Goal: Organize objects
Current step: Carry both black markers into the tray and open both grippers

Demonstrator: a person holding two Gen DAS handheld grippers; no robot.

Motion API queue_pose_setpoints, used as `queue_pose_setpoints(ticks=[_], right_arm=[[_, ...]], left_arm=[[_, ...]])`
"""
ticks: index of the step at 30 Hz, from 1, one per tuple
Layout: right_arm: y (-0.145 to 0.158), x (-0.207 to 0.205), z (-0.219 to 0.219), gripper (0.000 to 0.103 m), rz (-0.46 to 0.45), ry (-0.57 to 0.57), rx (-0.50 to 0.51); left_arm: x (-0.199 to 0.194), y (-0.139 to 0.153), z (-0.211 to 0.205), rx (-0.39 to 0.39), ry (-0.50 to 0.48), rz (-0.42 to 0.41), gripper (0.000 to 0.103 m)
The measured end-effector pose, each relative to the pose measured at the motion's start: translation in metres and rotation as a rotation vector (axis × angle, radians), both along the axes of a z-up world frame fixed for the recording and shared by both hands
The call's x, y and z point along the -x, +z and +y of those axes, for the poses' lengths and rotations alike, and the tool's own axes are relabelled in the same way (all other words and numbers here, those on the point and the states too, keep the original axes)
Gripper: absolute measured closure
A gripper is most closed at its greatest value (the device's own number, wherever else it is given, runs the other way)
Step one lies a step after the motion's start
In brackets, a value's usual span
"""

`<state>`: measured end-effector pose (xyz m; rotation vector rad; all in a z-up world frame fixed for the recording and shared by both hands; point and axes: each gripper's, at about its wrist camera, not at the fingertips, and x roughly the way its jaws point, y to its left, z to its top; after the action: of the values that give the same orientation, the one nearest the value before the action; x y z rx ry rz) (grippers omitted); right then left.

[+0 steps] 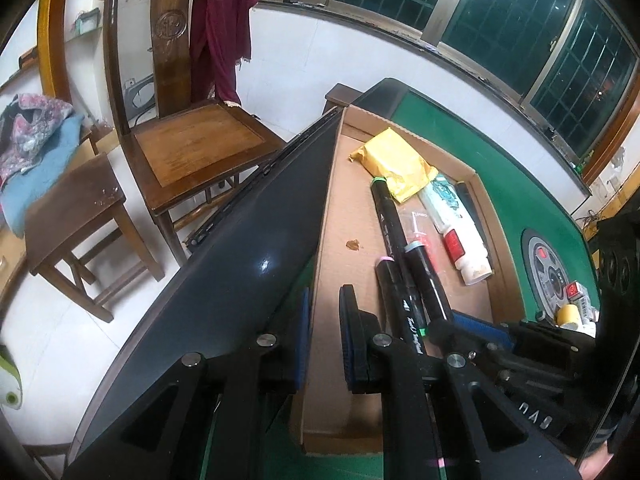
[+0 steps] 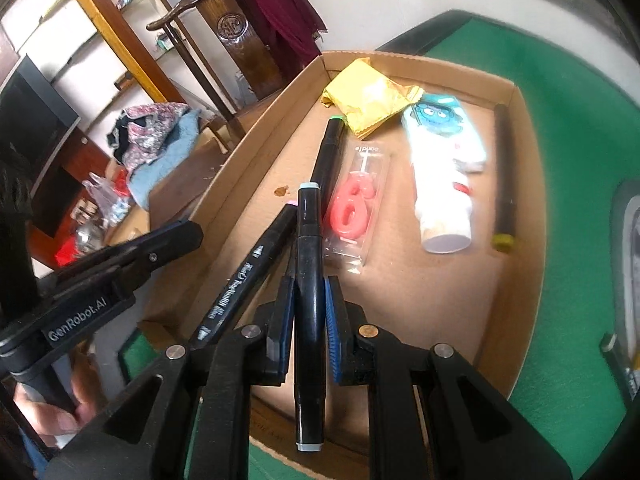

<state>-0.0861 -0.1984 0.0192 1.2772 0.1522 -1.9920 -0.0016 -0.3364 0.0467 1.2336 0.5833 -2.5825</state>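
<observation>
A shallow cardboard box lies on the green felt table. In it are a yellow packet, a green-capped black marker, a red "6" candle in a clear pack, a white tube and a yellow-capped marker along the right wall. My right gripper is shut on a black marker with pale caps, held low over the box floor. A pink-capped marker slants beside it. My left gripper straddles the box's left wall and is shut on it.
The table's dark rim runs along the box's left side. Beyond it stand a wooden chair with a maroon cloth and a small stool. A round centre panel, a tape roll and small boxes lie to the right.
</observation>
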Motion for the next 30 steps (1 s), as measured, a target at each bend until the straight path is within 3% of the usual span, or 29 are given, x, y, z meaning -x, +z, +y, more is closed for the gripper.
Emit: queue_pose_setpoints(ticks=[4, 10, 13, 17, 30], right_arm=[[-0.001, -0.002, -0.003, 0.090, 0.035, 0.000, -0.021], [0.002, -0.005, -0.006, 0.090, 0.084, 0.011, -0.040], [0.005, -0.007, -0.008, 0.081, 0.124, 0.001, -0.074], [0.014, -0.009, 0.000, 0.063, 0.152, -0.009, -0.036], [0.041, -0.027, 0.035, 0.062, 0.146, -0.045, 0.056]], left_arm=[[0.006, -0.004, 0.000, 0.026, 0.002, 0.012, 0.090], [0.010, -0.008, 0.001, 0.022, -0.002, 0.026, 0.079], [0.009, -0.003, 0.006, 0.009, -0.006, 0.037, 0.062], [0.005, 0.011, 0.018, 0.061, -0.011, 0.064, 0.048], [-0.016, 0.053, 0.056, 0.103, -0.059, 0.133, 0.046]])
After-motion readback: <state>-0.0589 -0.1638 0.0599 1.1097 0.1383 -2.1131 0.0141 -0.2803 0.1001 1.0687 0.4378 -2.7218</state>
